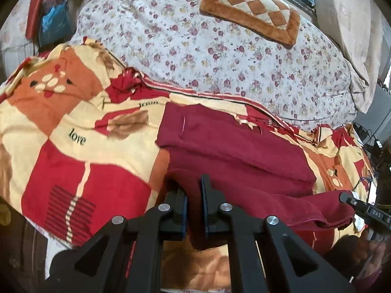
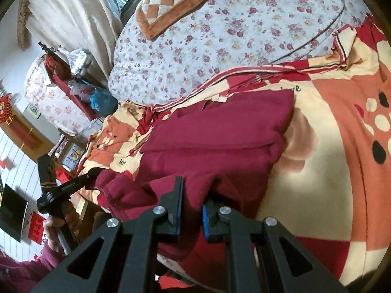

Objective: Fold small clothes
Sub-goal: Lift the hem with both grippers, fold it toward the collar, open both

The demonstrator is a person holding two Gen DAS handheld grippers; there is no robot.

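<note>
- A dark red garment (image 1: pixel 234 144) is lying on a bed, spread over a patchwork blanket (image 1: pixel 73 131) of red, orange and cream squares with the word "love" printed on it.
- The far part of the garment is lying flat on the blanket, with a horizontal crease running across it; its near edge is being lifted off the blanket by both claws.
- The left claw (image 1: pixel 194 195) is pinching a raised fold of the garment's near edge, its two fingers nearly closed with only the cloth between the blue pads.
- The right claw (image 2: pixel 193 200) is gripping another bunch of the same near edge, its fingers drawn in tight on the fabric, which is draping over and between them.
- In the left wrist view, the tip of the right claw is showing at the garment's right end, where the cloth is being held up.
- In the right wrist view, the left claw is showing at the garment's left end, its tip touching the cloth.
- Beyond the garment, a white floral quilt (image 1: pixel 220 48) is bulging up on the bed.
- A brown and cream checked cushion (image 1: pixel 251 12) is resting on the quilt, well beyond the garment.
</note>
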